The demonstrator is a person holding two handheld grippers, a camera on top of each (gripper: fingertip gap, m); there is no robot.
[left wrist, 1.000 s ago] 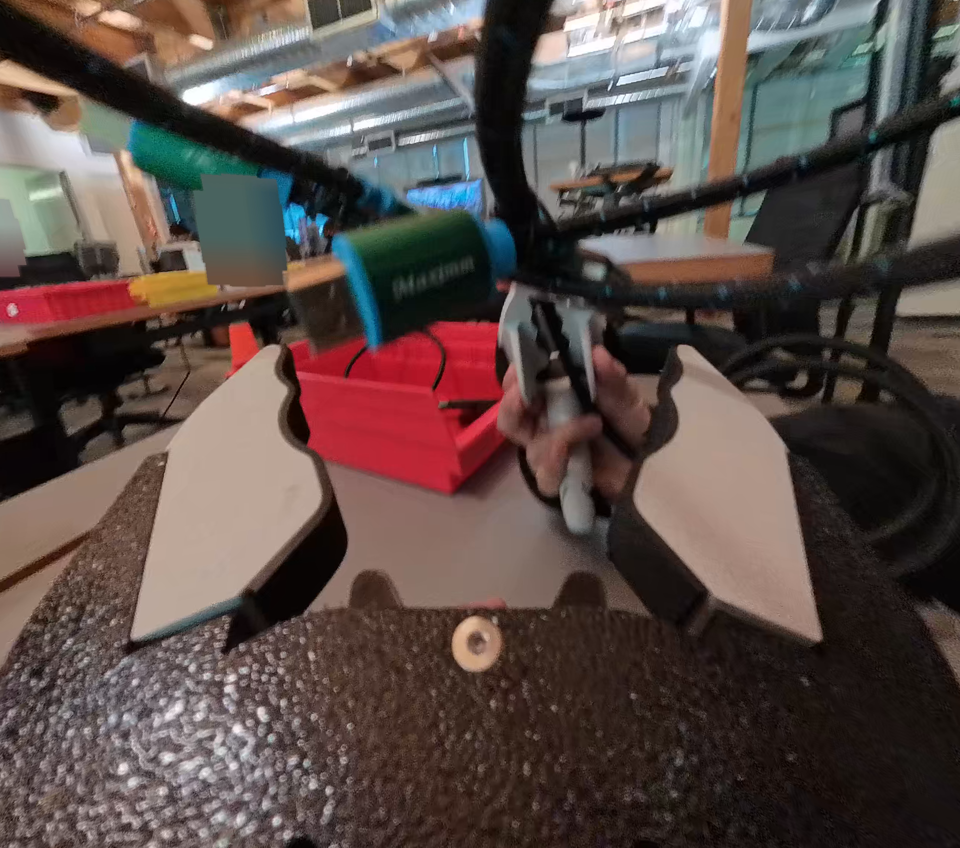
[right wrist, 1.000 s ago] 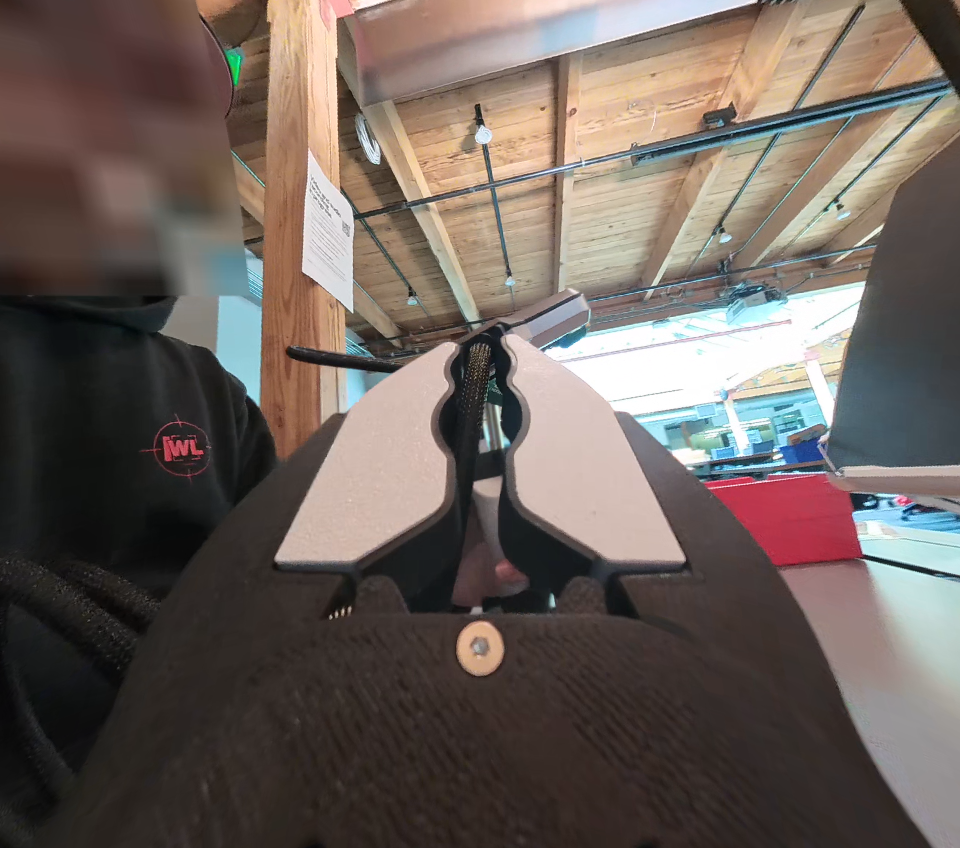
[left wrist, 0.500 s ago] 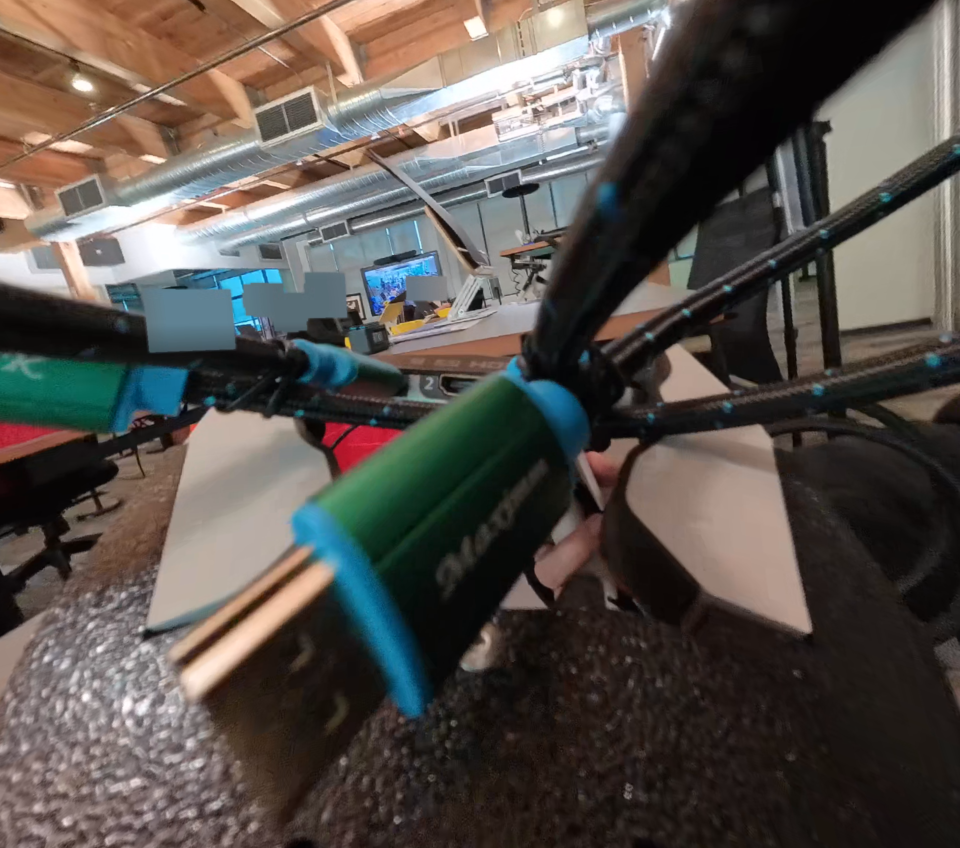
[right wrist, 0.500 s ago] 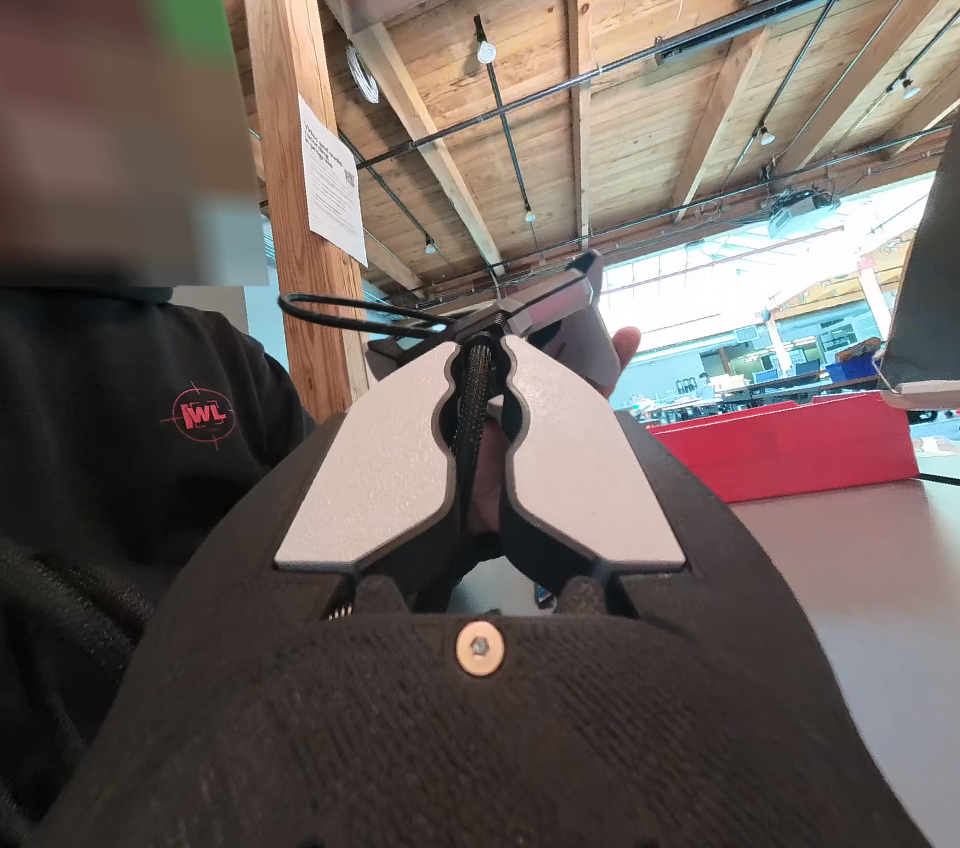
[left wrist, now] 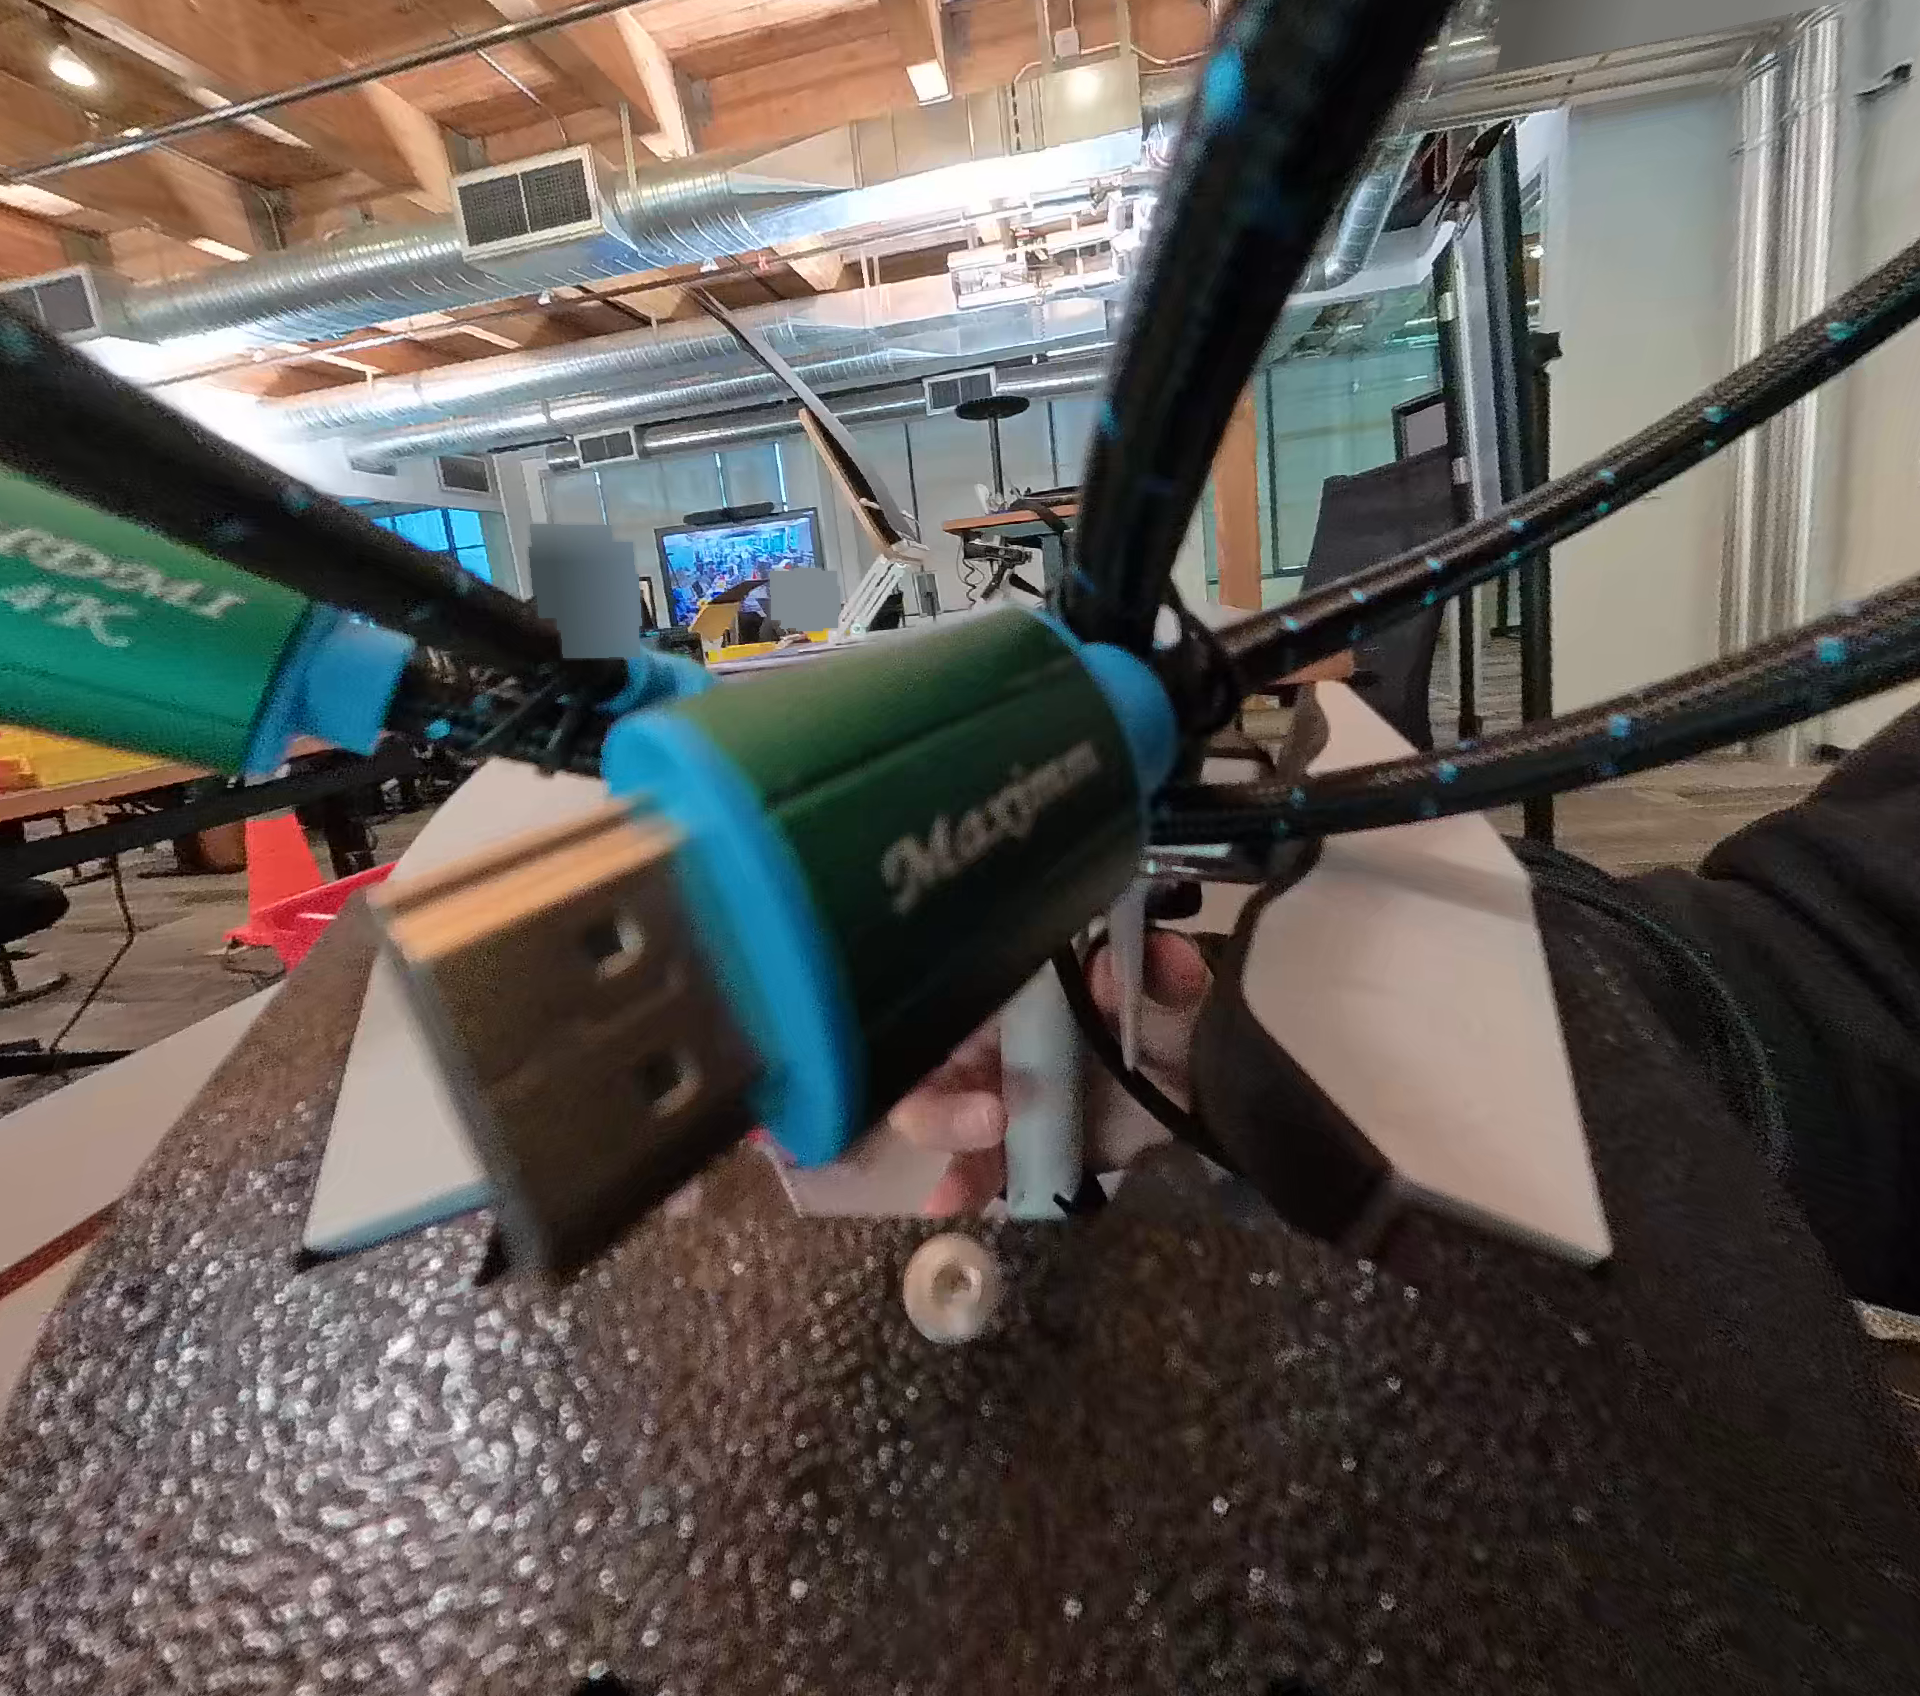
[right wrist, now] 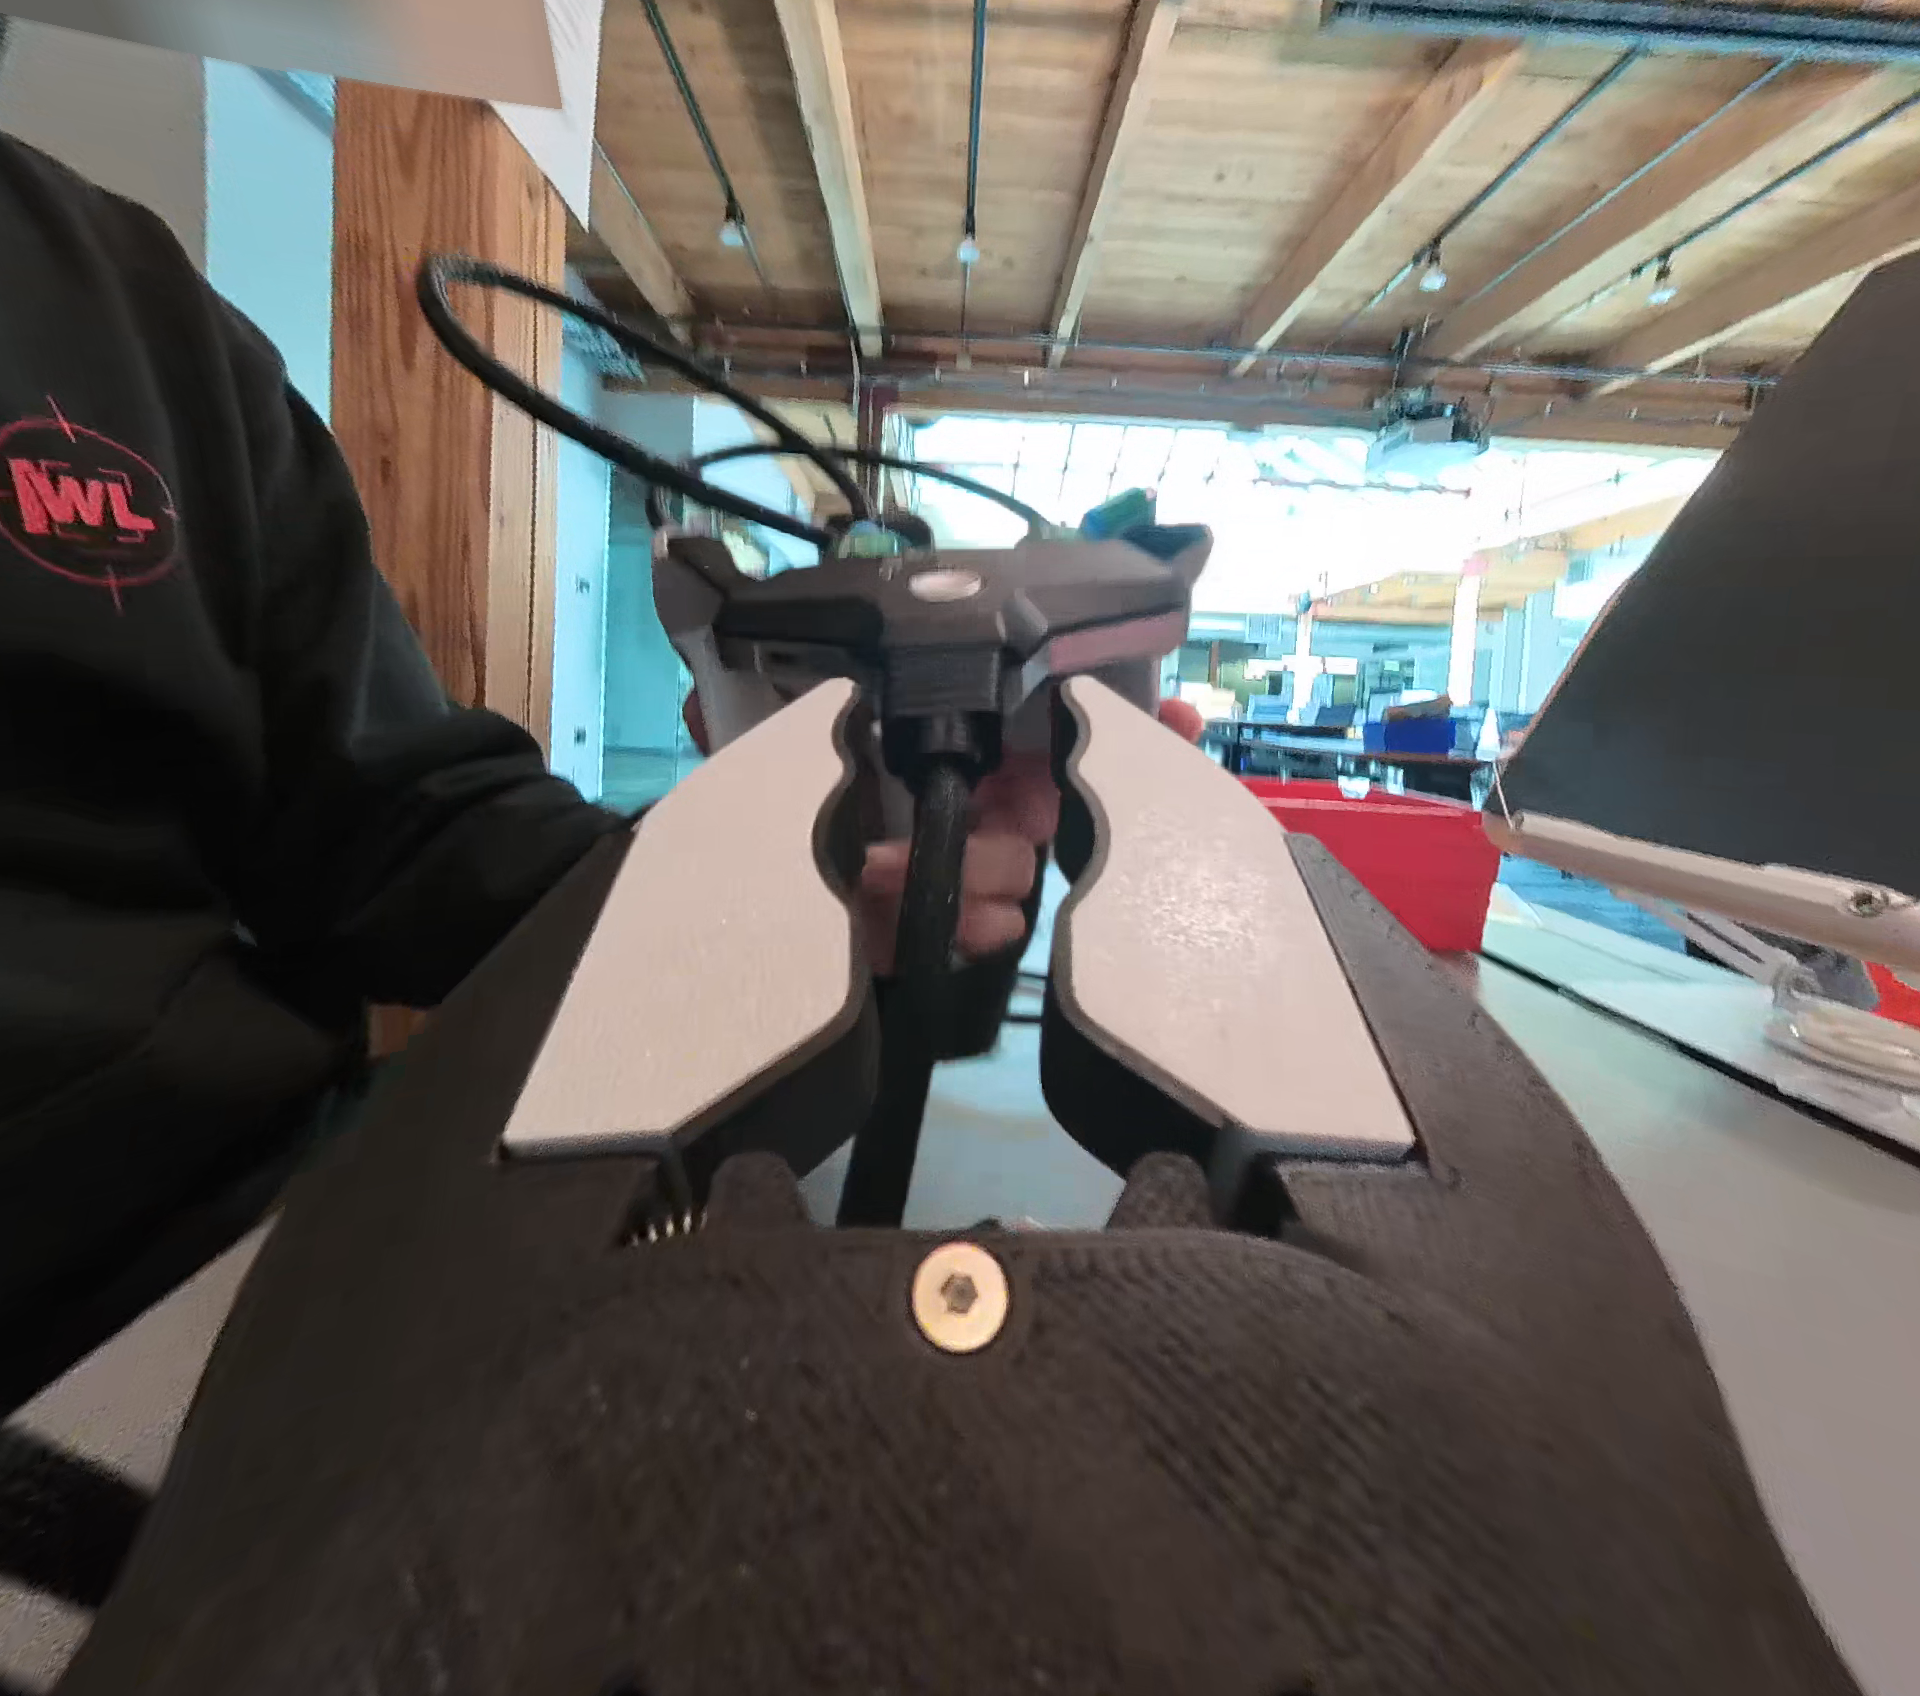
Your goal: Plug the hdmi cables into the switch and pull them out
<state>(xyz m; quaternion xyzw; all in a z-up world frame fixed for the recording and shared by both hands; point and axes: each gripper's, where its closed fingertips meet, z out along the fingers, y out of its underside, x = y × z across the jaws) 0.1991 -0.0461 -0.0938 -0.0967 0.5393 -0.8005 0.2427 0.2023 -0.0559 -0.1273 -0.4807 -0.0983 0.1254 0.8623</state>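
A green HDMI plug (left wrist: 831, 867) with blue collars and a gold tip hangs close in front of the left wrist camera. It crosses the gap of my left gripper (left wrist: 914, 742), which is wide open and holds nothing. A second green plug (left wrist: 135, 659) hangs at the left. Black braided cables (left wrist: 1558, 524) fan out from a tied bundle. My right gripper (right wrist: 956, 701) is open, and a black braided cable (right wrist: 935, 867) runs loosely between its fingers. The left gripper's body (right wrist: 935, 607) and a hand sit just ahead of it. No switch shows.
A red bin (right wrist: 1382, 857) stands on the grey table (right wrist: 1662, 1231) at the right. A dark flat panel (right wrist: 1714, 607) with a white arm leans in from the right. A person's black sleeve (right wrist: 260, 763) fills the left. An orange cone (left wrist: 275, 857) stands on the floor.
My right gripper has opened and let go of the black cable it was clamping. The right view has swung down toward the left gripper. The green plug has swung nearer the left camera.
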